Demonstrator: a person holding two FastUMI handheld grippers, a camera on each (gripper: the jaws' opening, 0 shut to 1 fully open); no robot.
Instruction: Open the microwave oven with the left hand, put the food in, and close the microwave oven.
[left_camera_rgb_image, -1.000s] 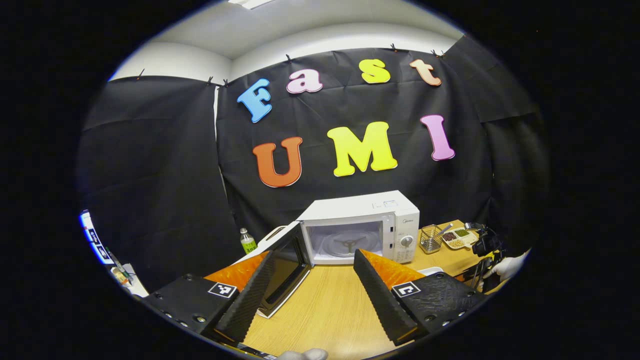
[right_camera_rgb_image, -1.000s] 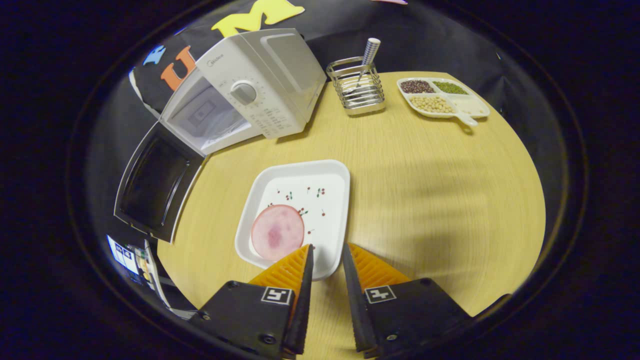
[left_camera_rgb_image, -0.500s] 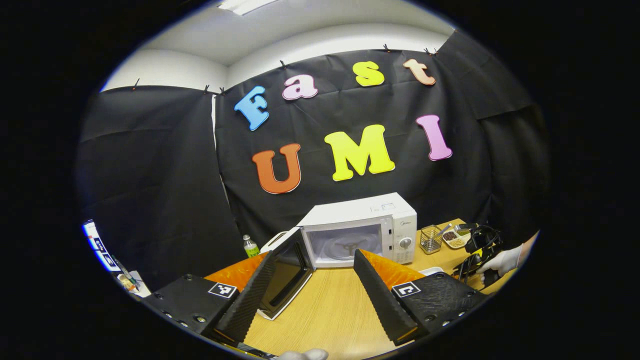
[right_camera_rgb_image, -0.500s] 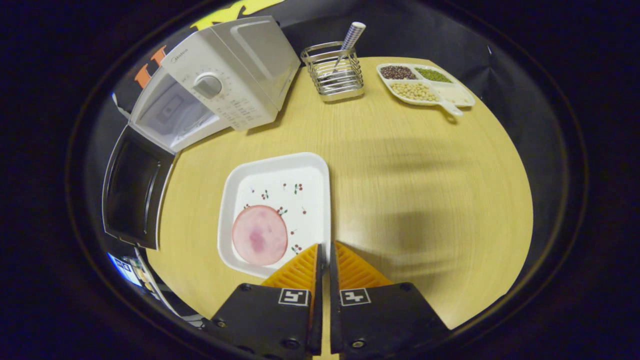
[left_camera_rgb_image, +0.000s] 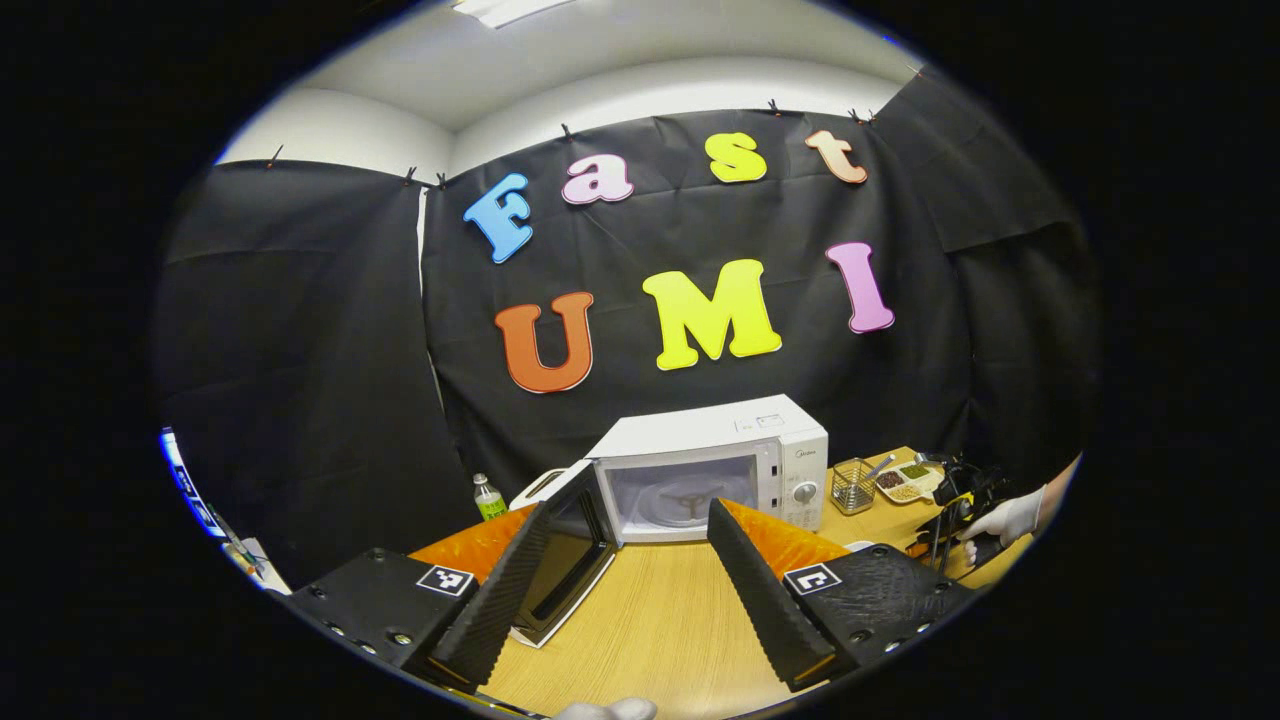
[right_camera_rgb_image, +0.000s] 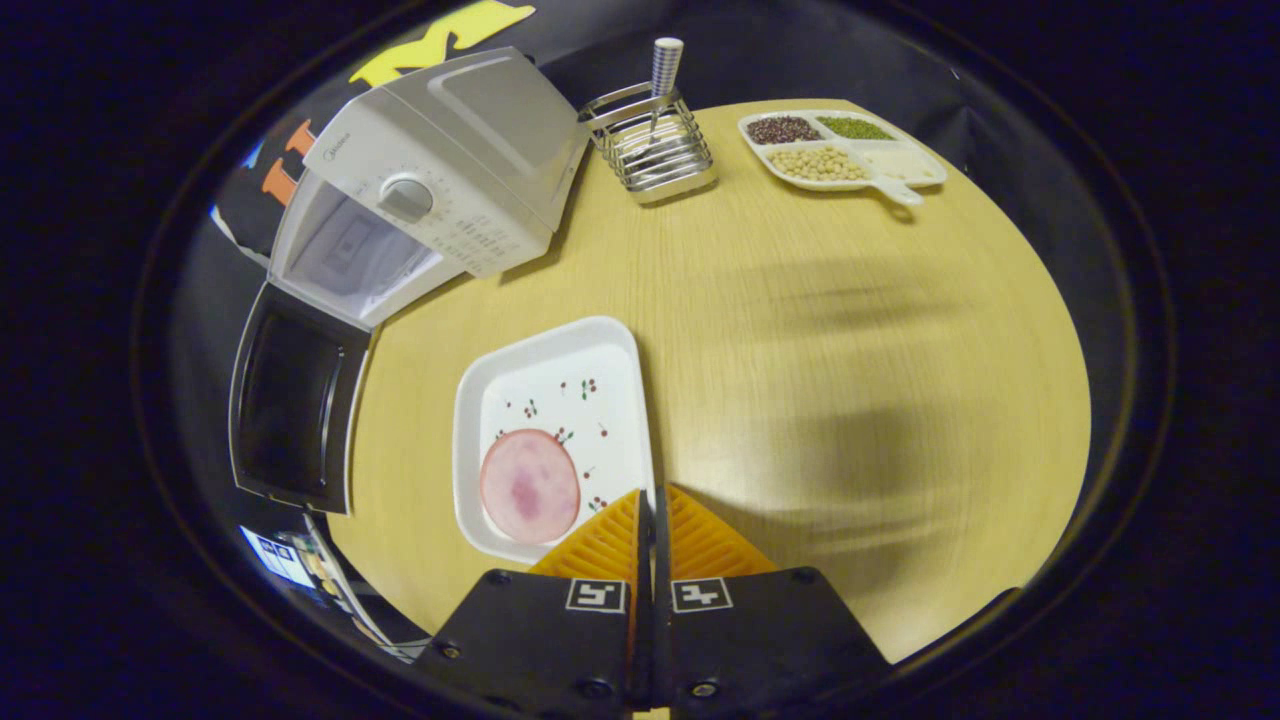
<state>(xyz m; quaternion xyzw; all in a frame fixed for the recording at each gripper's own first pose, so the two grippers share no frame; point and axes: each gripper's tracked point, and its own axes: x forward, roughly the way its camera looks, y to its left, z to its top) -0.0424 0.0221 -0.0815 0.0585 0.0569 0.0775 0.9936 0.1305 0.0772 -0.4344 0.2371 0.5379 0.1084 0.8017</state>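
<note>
Right gripper view: right gripper (right_camera_rgb_image: 652, 505) fingers pinch the plate (right_camera_rgb_image: 470, 420) rim; left gripper (left_camera_rgb_image: 640, 560) fingers gape wide.

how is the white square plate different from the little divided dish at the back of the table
The white square plate is one open tray holding a single round pink slice of food; the divided dish is split into compartments of beans and grains. The plate sits near the front, its corner clamped in the right gripper; the dish sits untouched at the far edge of the table, beside the wire holder. The dish has a small handle; the plate has none. Both are white.
</note>
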